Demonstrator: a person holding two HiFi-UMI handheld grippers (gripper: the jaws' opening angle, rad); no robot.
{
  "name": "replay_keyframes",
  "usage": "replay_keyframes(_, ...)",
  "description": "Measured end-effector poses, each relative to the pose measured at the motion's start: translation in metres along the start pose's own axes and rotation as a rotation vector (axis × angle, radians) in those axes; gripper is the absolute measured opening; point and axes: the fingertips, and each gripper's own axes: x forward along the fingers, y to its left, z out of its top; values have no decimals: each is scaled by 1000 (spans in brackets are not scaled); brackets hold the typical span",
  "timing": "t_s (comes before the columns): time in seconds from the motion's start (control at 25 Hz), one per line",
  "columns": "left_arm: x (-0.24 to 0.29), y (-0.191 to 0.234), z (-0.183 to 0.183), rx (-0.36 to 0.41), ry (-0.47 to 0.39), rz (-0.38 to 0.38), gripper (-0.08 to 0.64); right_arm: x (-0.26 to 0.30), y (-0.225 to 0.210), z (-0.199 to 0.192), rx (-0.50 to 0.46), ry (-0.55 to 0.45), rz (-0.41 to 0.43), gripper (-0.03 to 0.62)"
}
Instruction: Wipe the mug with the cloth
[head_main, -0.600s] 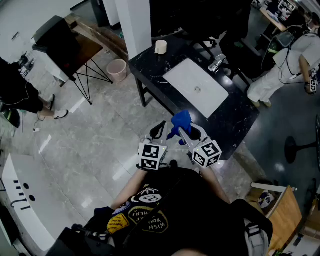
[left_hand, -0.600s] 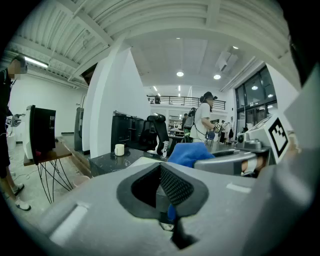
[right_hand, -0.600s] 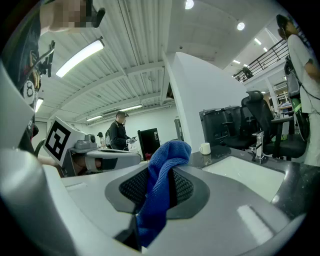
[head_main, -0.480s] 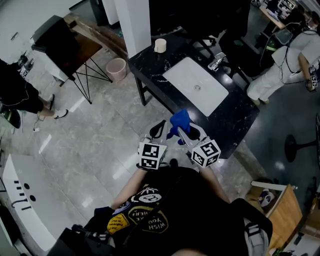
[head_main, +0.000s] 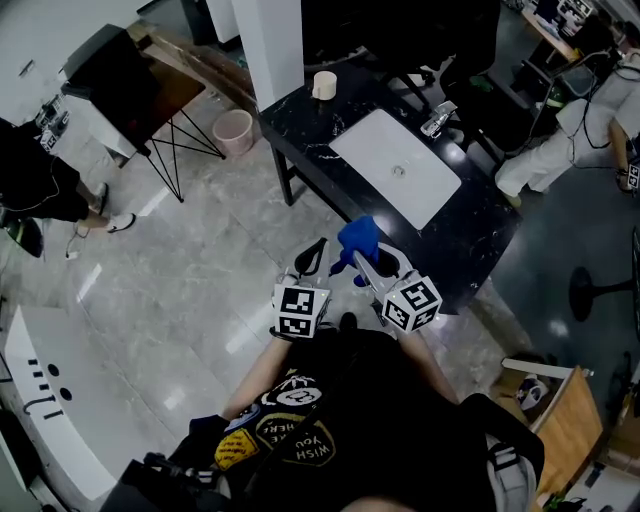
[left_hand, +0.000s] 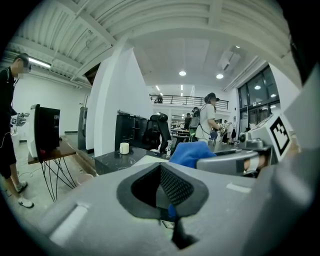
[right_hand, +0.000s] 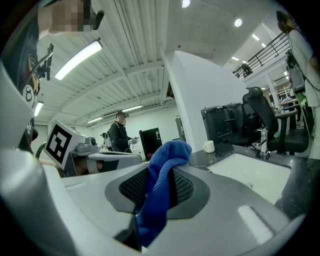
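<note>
A cream mug (head_main: 323, 85) stands at the far corner of a black table (head_main: 470, 240); it also shows small as the mug (left_hand: 124, 148) and the mug (right_hand: 208, 146). Well short of it, in front of the table's near edge, my right gripper (head_main: 360, 256) is shut on a blue cloth (head_main: 358, 238), which bunches up out of the jaws as the cloth (right_hand: 165, 165). My left gripper (head_main: 316, 257) is just left of it, jaws shut with nothing held that I can make out. Neither gripper touches the mug.
A white sink basin (head_main: 395, 168) with a faucet (head_main: 437, 118) is set in the table. A white pillar (head_main: 268, 50), a pink bin (head_main: 234, 135) and a folding stand (head_main: 130, 80) lie beyond at left. A person in white (head_main: 570, 130) stands at right.
Almost nothing. The view has shifted slightly; both grippers and the cloth keep their places in front of the table.
</note>
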Motion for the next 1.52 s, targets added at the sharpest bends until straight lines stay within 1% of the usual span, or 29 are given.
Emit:
replay_keyframes(0.12, -5, 11, -2, -8, 0, 7, 5, 6, 3, 5, 21, -35, -1, 95)
replay_keyframes(0.2, -7, 20, -4, -19, -2, 9, 5, 12, 5, 5, 36, -41, -5, 95)
replay_keyframes(0.48, -21, 48, -16, -35, 9, 8, 5, 40, 20, -13, 52, 11, -36, 95)
replay_keyframes(0.6, -16, 60, -25, -56, 29, 5, 6, 53, 26, -23, 71, 34, -33, 95)
replay_keyframes(0.72, -6, 74, -28, -69, 37, 10, 5, 71, 20, -28, 82, 66, -23, 95)
replay_keyframes(0.8, 9, 88, -25, -71, 36, 16, 5, 88, 7, -24, 87, 63, -21, 95)
replay_keyframes(0.92, 43, 111, -16, -52, 36, 20, 5, 120, -21, -11, 82, 49, -18, 95)
replay_keyframes(1.04, 86, 134, -3, 1, 58, 18, 5, 156, -53, 9, 75, 27, -7, 95)
replay_keyframes(1.16, 133, 151, 19, 60, 75, -2, 5, 186, -92, 33, 67, 5, -8, 95)
replay_keyframes(1.28, 173, 164, 32, 53, 88, -24, 5, 210, -131, 43, 78, 2, -19, 95)
replay_keyframes(1.4, 210, 179, 27, 28, 124, -33, 5, 233, -172, 37, 104, 17, -33, 95)
replay_keyframes(1.52, 241, 202, 24, -5, 144, -19, 5, 259, -210, 30, 117, 45, -53, 95)
